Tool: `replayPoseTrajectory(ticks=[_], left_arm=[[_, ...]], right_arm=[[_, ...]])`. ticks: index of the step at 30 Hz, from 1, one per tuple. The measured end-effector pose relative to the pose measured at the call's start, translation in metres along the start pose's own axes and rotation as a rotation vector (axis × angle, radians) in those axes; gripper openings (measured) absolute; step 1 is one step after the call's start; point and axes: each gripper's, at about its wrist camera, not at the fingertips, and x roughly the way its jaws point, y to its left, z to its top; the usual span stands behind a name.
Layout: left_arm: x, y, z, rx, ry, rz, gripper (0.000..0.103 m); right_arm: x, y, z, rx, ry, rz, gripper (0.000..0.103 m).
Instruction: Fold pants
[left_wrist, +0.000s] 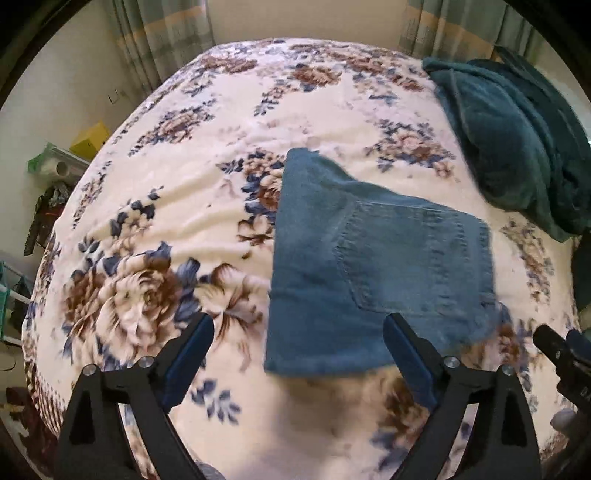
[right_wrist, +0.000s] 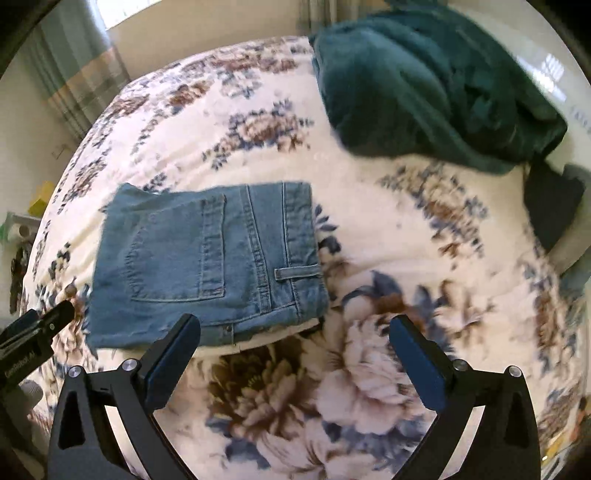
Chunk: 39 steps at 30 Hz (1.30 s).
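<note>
The blue denim pants (left_wrist: 373, 266) lie folded into a compact rectangle on the floral bed cover (left_wrist: 177, 206), back pocket facing up. In the right wrist view the pants (right_wrist: 207, 266) show the pocket, a belt loop and the waistband at the near edge. My left gripper (left_wrist: 299, 343) is open and empty, just short of the pants' near edge. My right gripper (right_wrist: 295, 343) is open and empty, above the cover (right_wrist: 388, 266) to the right of the pants' waistband corner. The right gripper's tip (left_wrist: 554, 347) shows at the left view's right edge, and the left gripper's tip (right_wrist: 44, 325) at the right view's left edge.
A dark green fleece blanket (left_wrist: 517, 147) lies bunched at the bed's far right; it also shows in the right wrist view (right_wrist: 424, 85). Curtains (left_wrist: 162, 40) hang behind the bed. A yellow box (left_wrist: 92, 138) and clutter stand beside the bed's left edge.
</note>
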Motion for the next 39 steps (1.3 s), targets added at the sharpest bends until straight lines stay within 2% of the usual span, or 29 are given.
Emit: replayPoseTrajectory(ticks=[5,14,22,30,39], left_arm=[[-0.056,-0.018,-0.010,0.010,-0.048,-0.004,0.094],[-0.210,-0.034,-0.044,0.010,-0.189,0.043,0.094],[-0.334,-0.034,-0.085,-0.024,-0.291,0.047,0.094],[-0.416,-0.027,-0.116,-0.006,-0.346,0.023,0.094],[-0.478,-0.014,-0.147,0.017,-0.415,0.041,0.094]], right_arm=[[-0.076,-0.006,-0.011,-0.041,-0.047,0.002,0.103],[-0.239,-0.031,-0.044,-0.098,-0.168,0.038,0.103],[-0.388,-0.045,-0.076,-0.132,-0.288,0.082,0.103],[-0.506,-0.040,-0.118,-0.183,-0.370,0.100,0.103],[-0.581,-0.030,-0.152,-0.172,-0.432,0.117,0.103]])
